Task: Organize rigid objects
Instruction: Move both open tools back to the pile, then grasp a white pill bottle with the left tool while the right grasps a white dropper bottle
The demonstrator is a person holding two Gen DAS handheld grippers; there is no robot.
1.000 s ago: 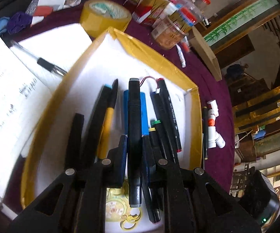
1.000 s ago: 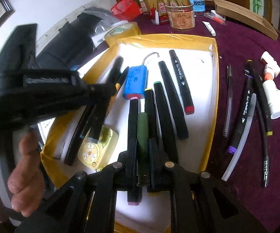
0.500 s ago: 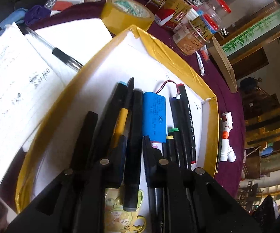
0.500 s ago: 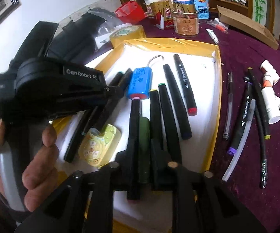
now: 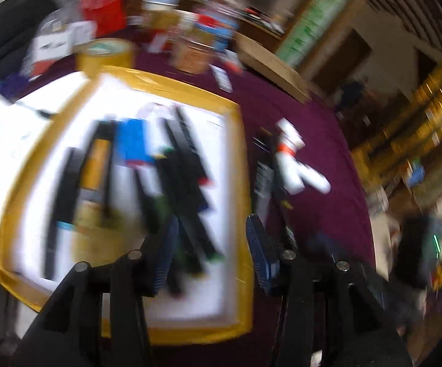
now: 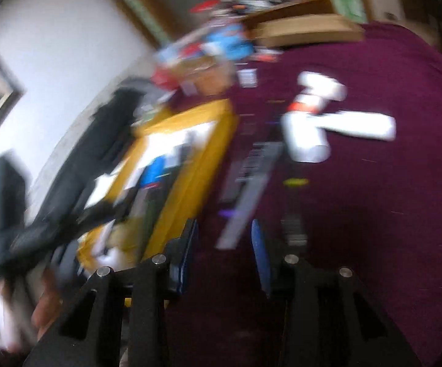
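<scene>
Left tongs (image 5: pixel 210 244) and right tongs (image 6: pixel 224 253) both spread, empty. Markers (image 5: pixel 187 165) lie in the yellow-rimmed tray (image 5: pixel 242 159), centre-left; loose pens (image 6: pixel 251 168) and white fittings (image 6: pixel 309 134) remain on the maroon tabletop (image 6: pixel 374 214), centre frame. Advisable: steady before pinching a pen mid-barrel.

Our left gripper (image 5: pixel 210 257) has its jaws spread wide and empty; our right gripper (image 6: pixel 222 255) is likewise parted, holding nothing, both frames blurred.
</scene>
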